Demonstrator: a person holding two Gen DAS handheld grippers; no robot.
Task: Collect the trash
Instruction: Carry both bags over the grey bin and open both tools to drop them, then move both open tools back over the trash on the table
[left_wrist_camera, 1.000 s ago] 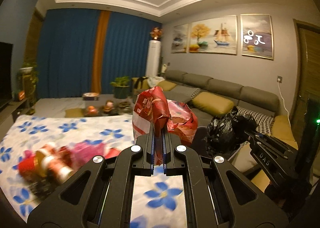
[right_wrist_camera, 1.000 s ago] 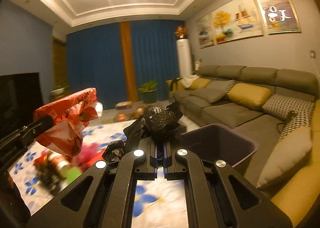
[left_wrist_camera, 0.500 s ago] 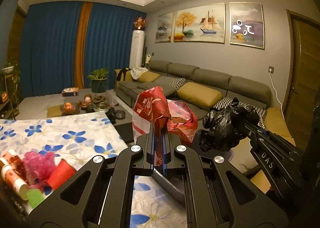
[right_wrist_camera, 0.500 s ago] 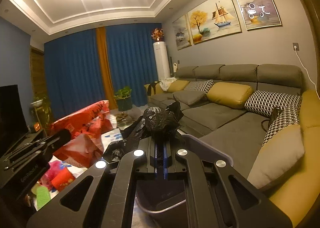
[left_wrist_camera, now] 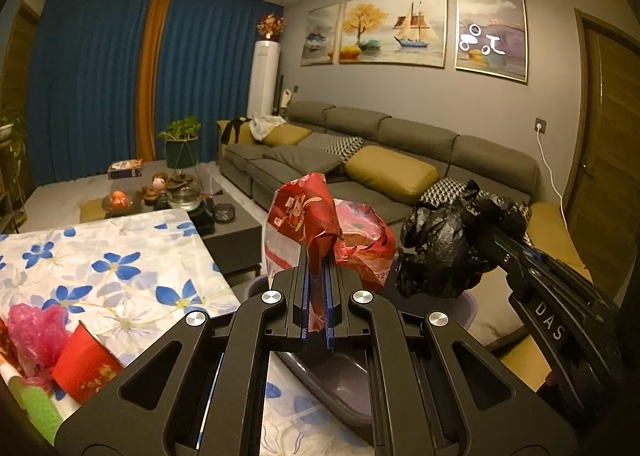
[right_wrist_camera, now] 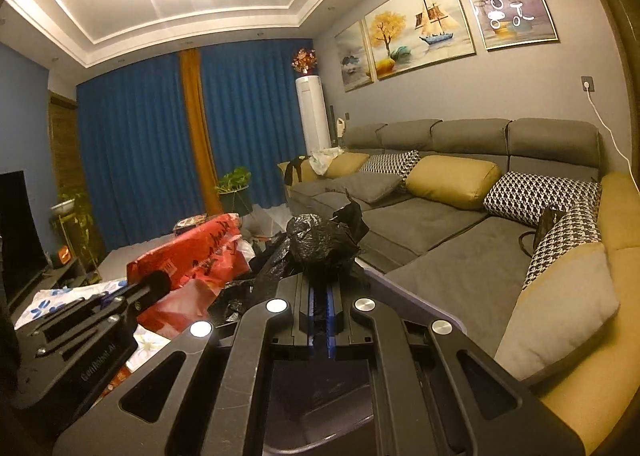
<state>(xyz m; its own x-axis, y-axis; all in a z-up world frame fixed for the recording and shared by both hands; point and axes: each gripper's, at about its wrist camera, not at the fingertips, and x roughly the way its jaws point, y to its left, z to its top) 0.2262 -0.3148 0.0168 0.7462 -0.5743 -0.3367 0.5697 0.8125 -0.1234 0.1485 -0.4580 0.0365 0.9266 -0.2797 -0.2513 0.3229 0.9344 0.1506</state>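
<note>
The left tool [left_wrist_camera: 316, 272] is clamped on a crumpled red and white plastic bag [left_wrist_camera: 320, 223], which bunches up above its closed blue-lined fingers [left_wrist_camera: 305, 296]. The right tool [right_wrist_camera: 320, 288] pinches a wadded black plastic bag [right_wrist_camera: 320, 242] between its own closed fingers. In the left wrist view the black wad [left_wrist_camera: 444, 244] hangs just right of the red bag, both held in the air above a dark grey plastic bin [left_wrist_camera: 340, 384] whose open mouth shows beneath the tools. The bin stands just beside the counter with the white, blue-flowered cloth [left_wrist_camera: 120, 268]. On that cloth, near its left edge, lie a red paper cup [left_wrist_camera: 86, 368] and a pink crumpled wrapper [left_wrist_camera: 36, 330]. A grey sofa with yellow cushions [right_wrist_camera: 460, 215] runs behind.
</note>
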